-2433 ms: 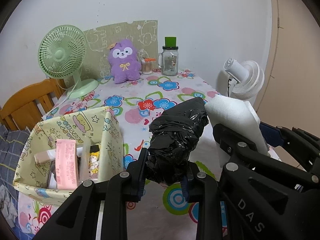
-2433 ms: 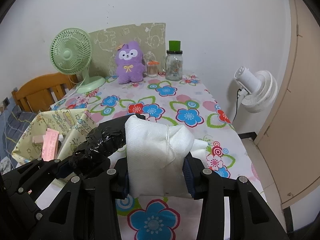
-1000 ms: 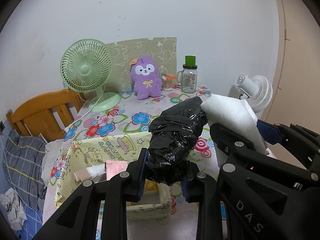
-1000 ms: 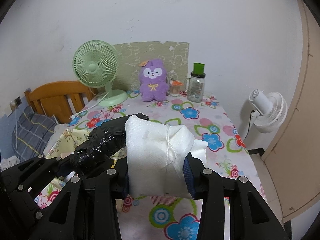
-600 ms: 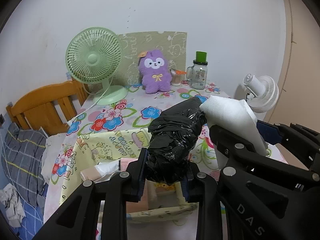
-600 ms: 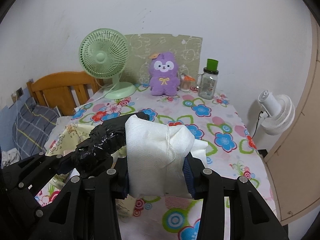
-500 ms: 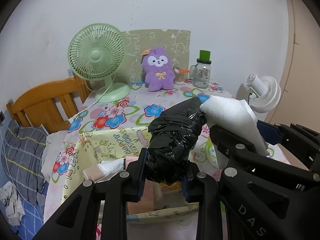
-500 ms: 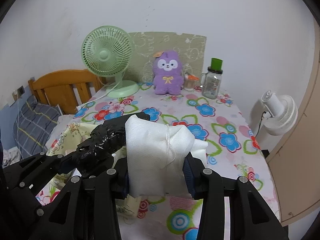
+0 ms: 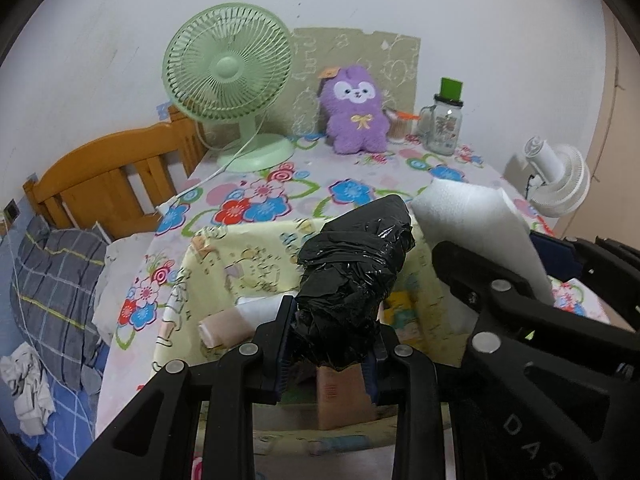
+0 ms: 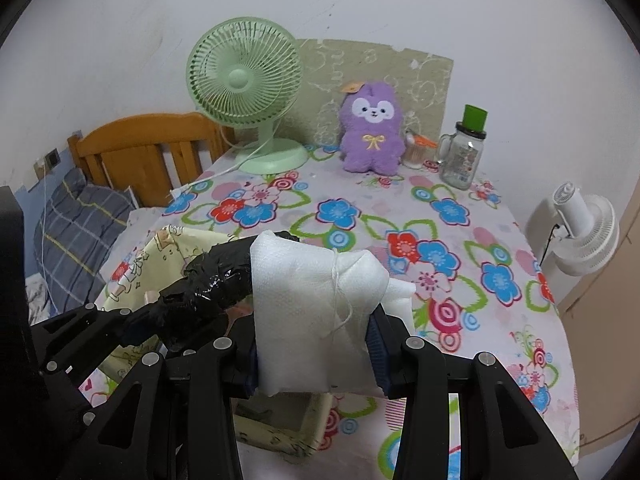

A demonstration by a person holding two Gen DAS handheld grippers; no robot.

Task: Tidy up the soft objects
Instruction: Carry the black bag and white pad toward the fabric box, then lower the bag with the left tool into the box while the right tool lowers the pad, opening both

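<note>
My left gripper [image 9: 326, 344] is shut on a crumpled black plastic bundle [image 9: 356, 272], which hangs over the open yellow fabric basket [image 9: 224, 256]. Close on its right, my right gripper [image 10: 314, 352] is shut on a white soft packet [image 10: 312, 308] tied with thread; that packet [image 9: 476, 224] also shows in the left wrist view. Both bundles sit side by side above the basket [image 10: 168, 248]. Inside the basket lie a beige-and-white roll [image 9: 236, 320] and a pinkish box [image 9: 344, 400]. A purple plush toy [image 10: 372, 128] stands at the table's far edge.
A green desk fan [image 9: 228, 80] and a glass jar with a green lid [image 9: 444, 120] stand at the back of the floral tablecloth [image 10: 440, 240]. A wooden bed headboard [image 9: 108, 184] and plaid bedding lie left. A white fan [image 10: 584, 224] stands right of the table.
Both grippers have moved forward and down with their bundles still held. The basket has come in under them, and the fan and plush toy look nearer.
</note>
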